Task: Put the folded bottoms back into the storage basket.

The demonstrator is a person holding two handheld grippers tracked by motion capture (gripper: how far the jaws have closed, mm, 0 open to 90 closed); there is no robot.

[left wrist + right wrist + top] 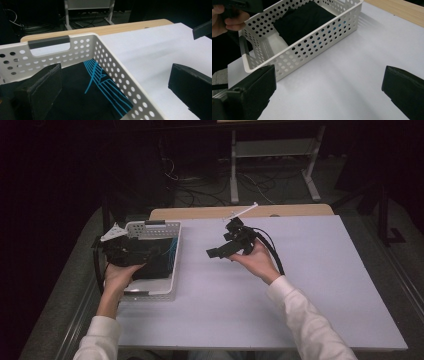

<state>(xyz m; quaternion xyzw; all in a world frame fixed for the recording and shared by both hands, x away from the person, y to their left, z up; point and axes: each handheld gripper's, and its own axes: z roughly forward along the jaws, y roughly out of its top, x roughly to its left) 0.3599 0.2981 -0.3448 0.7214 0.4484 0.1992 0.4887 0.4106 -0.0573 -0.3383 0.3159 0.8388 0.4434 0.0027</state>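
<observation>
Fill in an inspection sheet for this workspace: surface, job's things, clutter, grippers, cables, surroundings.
Surface: white table top, bare; a wooden edge shows along its far side.
Job's things: white perforated basket at the table's left edge, holding a folded black cloth with blue lines.
Clutter: nothing seen.
Grippers: left gripper above the basket, jaws wide apart and empty, one over the cloth and one outside the basket wall; right gripper held above the bare table, jaws wide apart and empty.
Cables: black cable trails from the right gripper past the hand.
Surroundings: dark room; a metal stand and loose floor wires beyond the table.
</observation>
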